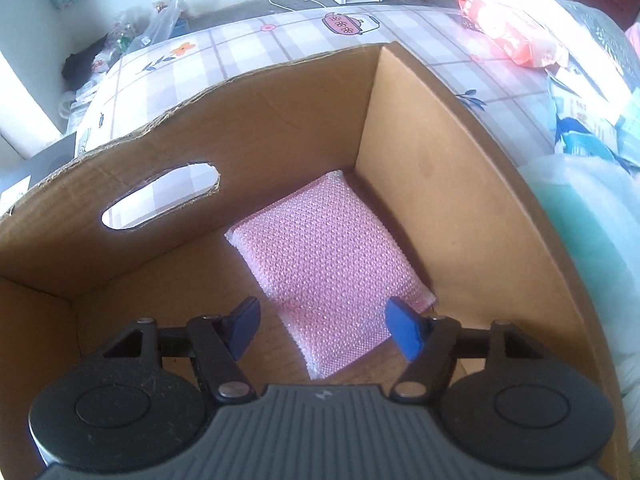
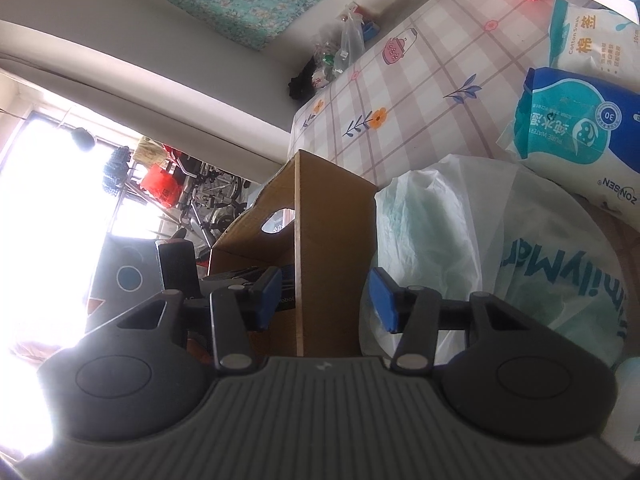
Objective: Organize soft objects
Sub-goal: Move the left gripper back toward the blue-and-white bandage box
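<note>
My left claw (image 1: 323, 330) hangs inside the cardboard box (image 1: 280, 120), fingers apart, nothing between the pads. Right under it the pink sponge (image 1: 332, 268) lies flat on the box floor, tucked toward the far right corner. My right claw (image 2: 326, 300) sits outside the box, fingers apart, straddling the box's corner edge, probably not pinching it. Just right of it lies a white plastic bag (image 2: 480, 240), then wipes packs (image 2: 568, 136) farther back on the checked surface (image 2: 420, 80).
</note>
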The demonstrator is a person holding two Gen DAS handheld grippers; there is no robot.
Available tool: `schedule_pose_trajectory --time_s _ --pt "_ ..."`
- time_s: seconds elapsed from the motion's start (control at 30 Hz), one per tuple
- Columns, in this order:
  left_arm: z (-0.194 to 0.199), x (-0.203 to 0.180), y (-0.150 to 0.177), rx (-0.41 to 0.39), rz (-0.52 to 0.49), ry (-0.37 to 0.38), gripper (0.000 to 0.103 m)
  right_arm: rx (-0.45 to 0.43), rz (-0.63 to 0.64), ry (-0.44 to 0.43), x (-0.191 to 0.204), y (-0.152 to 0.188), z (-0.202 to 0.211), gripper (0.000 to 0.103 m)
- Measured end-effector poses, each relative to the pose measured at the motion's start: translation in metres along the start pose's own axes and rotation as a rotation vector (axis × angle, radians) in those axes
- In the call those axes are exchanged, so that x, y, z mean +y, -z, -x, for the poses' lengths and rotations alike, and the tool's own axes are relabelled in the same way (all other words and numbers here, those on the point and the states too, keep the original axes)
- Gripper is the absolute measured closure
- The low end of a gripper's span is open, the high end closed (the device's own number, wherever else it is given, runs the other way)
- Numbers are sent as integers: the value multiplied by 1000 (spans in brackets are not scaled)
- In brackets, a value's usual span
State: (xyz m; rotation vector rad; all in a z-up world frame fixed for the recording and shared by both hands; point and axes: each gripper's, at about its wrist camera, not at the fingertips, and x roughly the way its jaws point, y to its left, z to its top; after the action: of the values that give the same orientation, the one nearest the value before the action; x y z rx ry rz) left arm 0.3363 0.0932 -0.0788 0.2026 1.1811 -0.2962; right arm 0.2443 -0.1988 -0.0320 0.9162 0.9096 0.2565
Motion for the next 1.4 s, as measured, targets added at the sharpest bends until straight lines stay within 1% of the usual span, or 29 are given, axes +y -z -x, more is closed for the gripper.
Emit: schedule_pose_trajectory --time_s 0.13,0.27,0.4,0.43,0.5,0.67,0.8,0.87,0.93,1.03,1.13,1.17,1.23,1.33,1.4 --pt "-6 4 -2 6 31 46 33 -7 -11 4 -5 1 4 54" --pt "-6 -1 -3 -18 8 43 32 -26 -13 11 -11 3 16 54" --pt "-1 1 -4 -40 23 34 31 -54 -11 31 -19 6 31 54" --pt "1 2 -3 -41 33 31 27 -62 -10 38 -21 7 35 53" --pt "6 7 -3 -42 67 24 22 -77 -9 48 -26 9 44 53" --pt "36 24 4 -71 182 22 21 -126 -1 80 -42 10 70 51" --pt "76 31 6 -145 264 18 21 -182 16 118 -55 4 98 51" --pt "100 28 3 -196 268 22 21 -218 20 138 -61 -3 112 51" --pt "123 15 -6 -243 245 15 19 -257 26 158 -68 -14 127 51" --pt "146 -14 -28 -305 203 46 15 -307 21 179 -77 -37 147 51" --pt "152 -62 -56 -318 142 77 13 -339 7 196 -88 -68 160 51" --pt "150 -78 -66 -312 122 89 13 -345 -5 200 -93 -80 162 51" --pt "139 -117 -89 -274 76 116 13 -345 -25 214 -104 -108 164 51" --pt "111 -175 -117 -217 -1 141 13 -302 -76 237 -124 -151 154 51" --pt "84 -215 -130 -180 -46 154 13 -264 -112 257 -139 -177 142 51"
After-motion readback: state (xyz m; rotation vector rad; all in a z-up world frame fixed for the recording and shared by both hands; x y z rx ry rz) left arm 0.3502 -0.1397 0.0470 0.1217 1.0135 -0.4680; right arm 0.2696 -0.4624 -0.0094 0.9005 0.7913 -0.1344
